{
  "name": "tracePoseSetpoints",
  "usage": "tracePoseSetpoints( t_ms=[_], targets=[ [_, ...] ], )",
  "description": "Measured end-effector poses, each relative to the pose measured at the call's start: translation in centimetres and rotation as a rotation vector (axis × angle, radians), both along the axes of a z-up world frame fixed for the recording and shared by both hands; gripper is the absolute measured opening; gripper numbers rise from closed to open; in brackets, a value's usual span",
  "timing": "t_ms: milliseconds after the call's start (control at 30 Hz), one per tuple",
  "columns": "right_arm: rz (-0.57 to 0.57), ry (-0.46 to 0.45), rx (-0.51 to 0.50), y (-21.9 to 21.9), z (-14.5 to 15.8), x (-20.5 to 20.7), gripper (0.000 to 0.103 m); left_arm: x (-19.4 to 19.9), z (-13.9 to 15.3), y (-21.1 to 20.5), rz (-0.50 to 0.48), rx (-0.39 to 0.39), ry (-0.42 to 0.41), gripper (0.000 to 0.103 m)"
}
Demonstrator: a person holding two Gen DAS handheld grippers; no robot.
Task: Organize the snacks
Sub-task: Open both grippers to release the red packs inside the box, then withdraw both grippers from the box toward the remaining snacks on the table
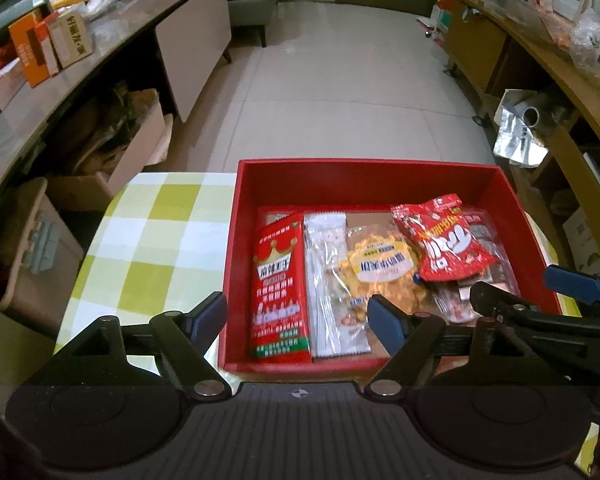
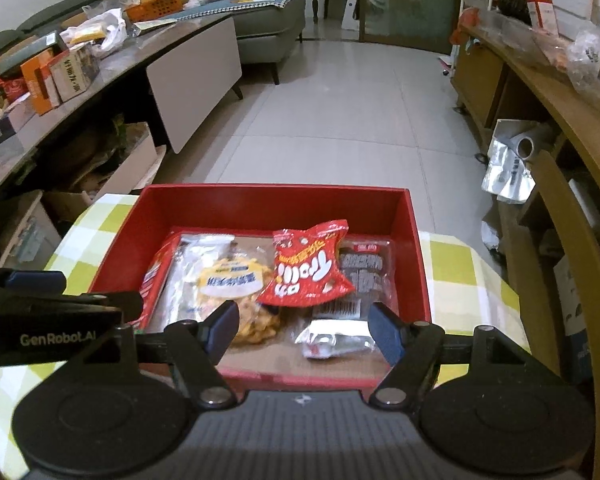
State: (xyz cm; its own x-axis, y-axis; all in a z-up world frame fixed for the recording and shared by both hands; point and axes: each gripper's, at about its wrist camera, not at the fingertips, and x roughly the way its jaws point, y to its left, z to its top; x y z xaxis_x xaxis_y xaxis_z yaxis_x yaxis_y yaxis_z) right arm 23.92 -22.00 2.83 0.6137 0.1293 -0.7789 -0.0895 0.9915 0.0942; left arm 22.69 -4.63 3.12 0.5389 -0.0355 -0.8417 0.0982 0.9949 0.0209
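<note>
Item 1, nearest: my left tongs (image 1: pixel 296 318) hung spread over the near-left corner of the red box (image 1: pixel 364 168), nothing between the pads. Item 2: my right tongs (image 2: pixel 302 326) were likewise spread and empty above the near-right part of the box. Risk, as I judged it: the two tools stood close side by side, so a careless swing could have knocked one against the other.

Item 3: the snacks, all inside the box on the checked worktop (image 1: pixel 156 232). A tall red packet (image 1: pixel 280 284) lay along the left wall, a clear sleeve (image 1: pixel 326 280) just beside it, then a bag of yellow crackers (image 1: pixel 384 272). A small silver wrapper (image 2: pixel 332 340) lay loose on the box floor near the front. Risk: a low pass could have snagged or dragged it.

Item 4, farther: a red puffed bag (image 2: pixel 312 272) rested tilted on top of the cracker bag and a dark packet (image 2: pixel 364 276). Risk: unsupported, it might have slid off; squeezing it hard could have crushed the contents.

Item 5: the box's far edge sat at the worktop's far edge. Risk: a forward shove could have tipped it toward the floor.
</note>
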Motion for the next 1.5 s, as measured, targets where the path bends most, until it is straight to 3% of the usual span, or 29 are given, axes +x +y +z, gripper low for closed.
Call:
tracePoseSetpoints(
  t_ms=[900,1500],
  targets=[
    [0.08,0.054,0.057,2.3,-1.1,-10.2,0.079,-10.2,-0.2,4.3,-0.012,0.01,0.056,0.084],
    [0.097,0.165,0.052,1.7,-3.4,-14.0,0.08,-15.4,-4.9,5.4,-0.077,0.114,0.208,0.086]
  ],
)
